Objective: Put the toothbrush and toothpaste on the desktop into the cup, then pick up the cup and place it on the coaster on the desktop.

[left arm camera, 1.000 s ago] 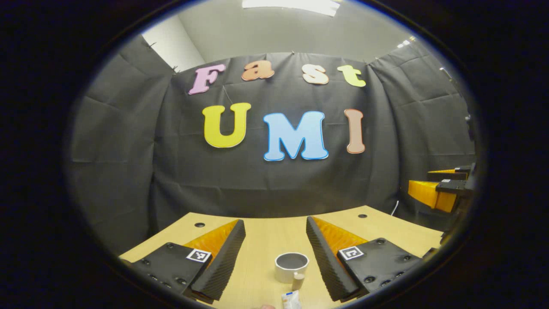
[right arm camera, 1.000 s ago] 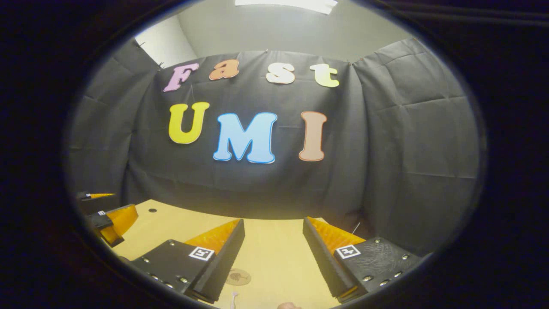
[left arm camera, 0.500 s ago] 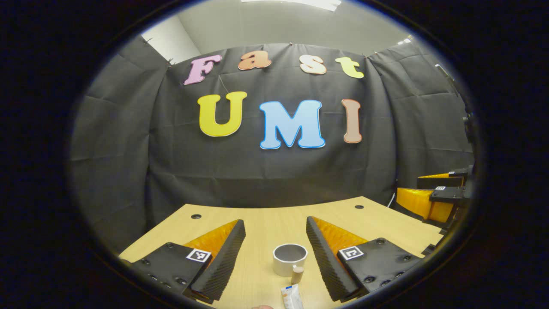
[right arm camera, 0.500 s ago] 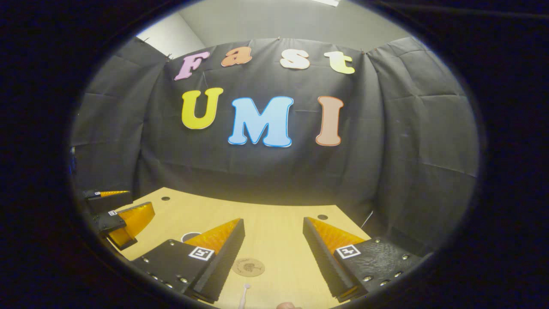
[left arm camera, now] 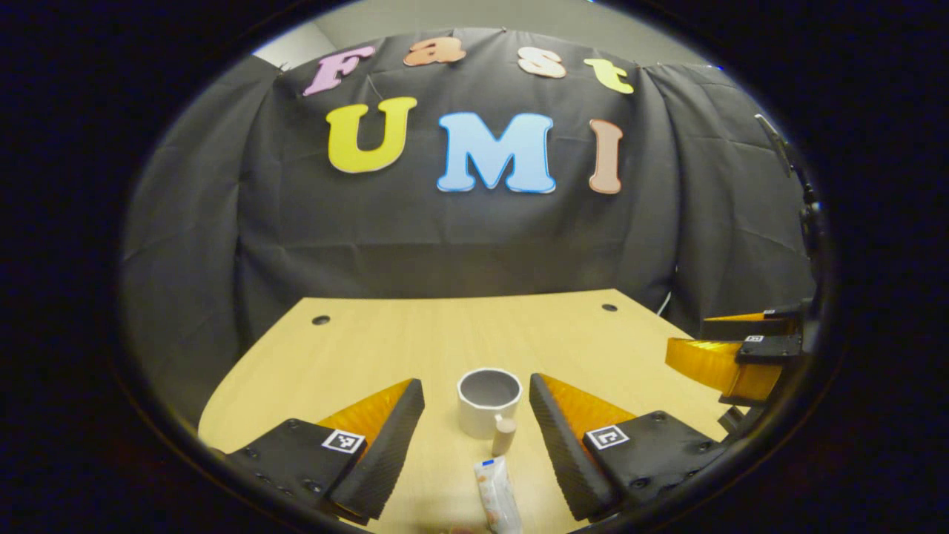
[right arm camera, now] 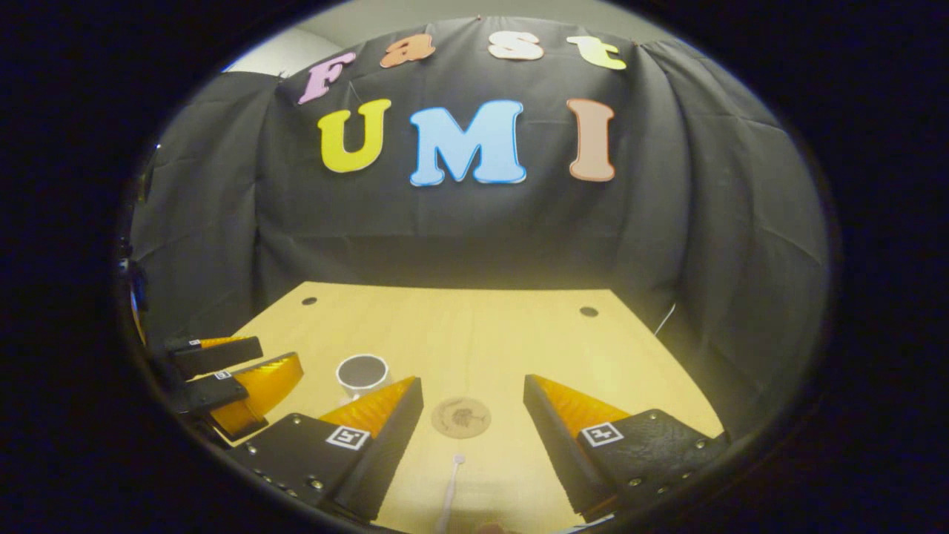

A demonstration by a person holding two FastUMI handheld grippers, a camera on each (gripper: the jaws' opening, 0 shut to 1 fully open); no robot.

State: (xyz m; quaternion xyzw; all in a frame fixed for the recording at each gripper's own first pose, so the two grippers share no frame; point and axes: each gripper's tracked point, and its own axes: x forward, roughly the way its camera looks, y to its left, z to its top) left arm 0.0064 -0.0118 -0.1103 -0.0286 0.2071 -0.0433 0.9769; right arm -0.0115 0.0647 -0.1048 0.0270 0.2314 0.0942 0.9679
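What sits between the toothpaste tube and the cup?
A small tan cylinder, upright against the cup, with the tube just behind it; this shows in the left gripper view.

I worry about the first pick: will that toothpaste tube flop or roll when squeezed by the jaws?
The toothpaste tube lies flat and looks soft, so it will probably dent rather than roll. Its round cap end, near the cup, seems stiffer.
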